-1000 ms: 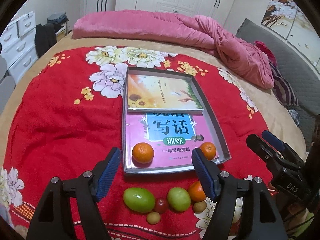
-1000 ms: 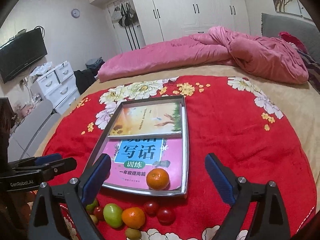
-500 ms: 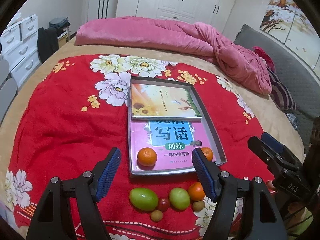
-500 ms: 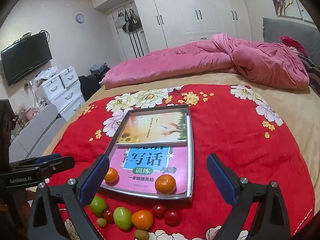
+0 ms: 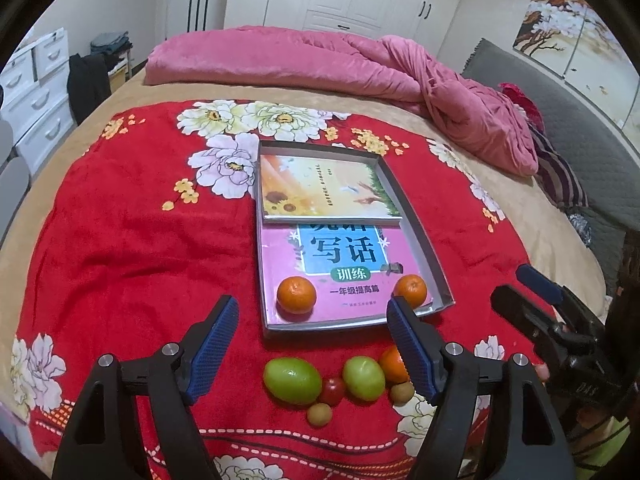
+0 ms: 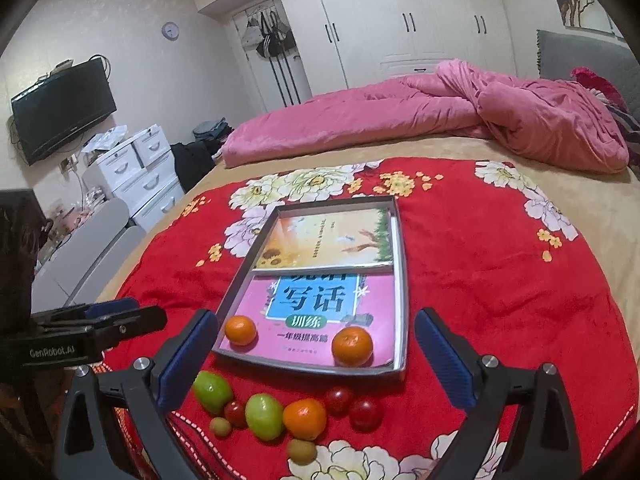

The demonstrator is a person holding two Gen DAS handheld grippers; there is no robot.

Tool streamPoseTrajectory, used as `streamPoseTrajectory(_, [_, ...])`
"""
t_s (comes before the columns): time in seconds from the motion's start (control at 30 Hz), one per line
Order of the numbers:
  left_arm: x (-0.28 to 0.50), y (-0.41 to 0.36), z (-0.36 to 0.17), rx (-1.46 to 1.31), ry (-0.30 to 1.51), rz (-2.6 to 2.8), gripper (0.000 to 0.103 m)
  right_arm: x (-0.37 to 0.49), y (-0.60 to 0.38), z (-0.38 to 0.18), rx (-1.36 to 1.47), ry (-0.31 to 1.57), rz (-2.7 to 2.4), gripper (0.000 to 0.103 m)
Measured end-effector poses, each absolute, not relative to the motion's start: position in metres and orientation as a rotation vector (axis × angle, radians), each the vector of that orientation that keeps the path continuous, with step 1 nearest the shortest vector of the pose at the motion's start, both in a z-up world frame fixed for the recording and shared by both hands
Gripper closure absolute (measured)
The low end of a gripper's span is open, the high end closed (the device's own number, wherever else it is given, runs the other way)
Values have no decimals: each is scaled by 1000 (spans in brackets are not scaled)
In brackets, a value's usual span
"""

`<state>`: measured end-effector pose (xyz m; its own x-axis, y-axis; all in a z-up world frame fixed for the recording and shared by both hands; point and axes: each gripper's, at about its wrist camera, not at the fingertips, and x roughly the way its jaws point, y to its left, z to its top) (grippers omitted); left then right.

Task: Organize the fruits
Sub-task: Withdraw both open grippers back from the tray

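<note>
Both cameras sit low at the bed's near edge, facing the wardrobe — the left wrist view nearer the tray (image 5: 434,268), the right one set rightward. Both share the tray (image 6: 402,280) and red blanket (image 5: 132,240).

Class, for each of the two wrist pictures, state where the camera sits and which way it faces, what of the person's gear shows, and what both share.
Left wrist view: sits on the left gripper, faces forward over the red blanket toward the tray; its open blue fingers show, the right gripper at the right edge.
Right wrist view: sits on the right gripper, faces the same tray from further right; its open fingers show, the left gripper at the left edge.
Shared: tray, books, two oranges inside, loose fruit in front.
</note>
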<state>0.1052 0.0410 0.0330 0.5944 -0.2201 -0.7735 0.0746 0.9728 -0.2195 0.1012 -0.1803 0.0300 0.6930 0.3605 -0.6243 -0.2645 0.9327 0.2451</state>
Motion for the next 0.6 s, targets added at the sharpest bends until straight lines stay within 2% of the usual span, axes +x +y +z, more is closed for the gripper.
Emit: streamPoseTrajectory(0.6, [95,46,20,-156,961,-179,25,80,-165,5,65,800,386,4])
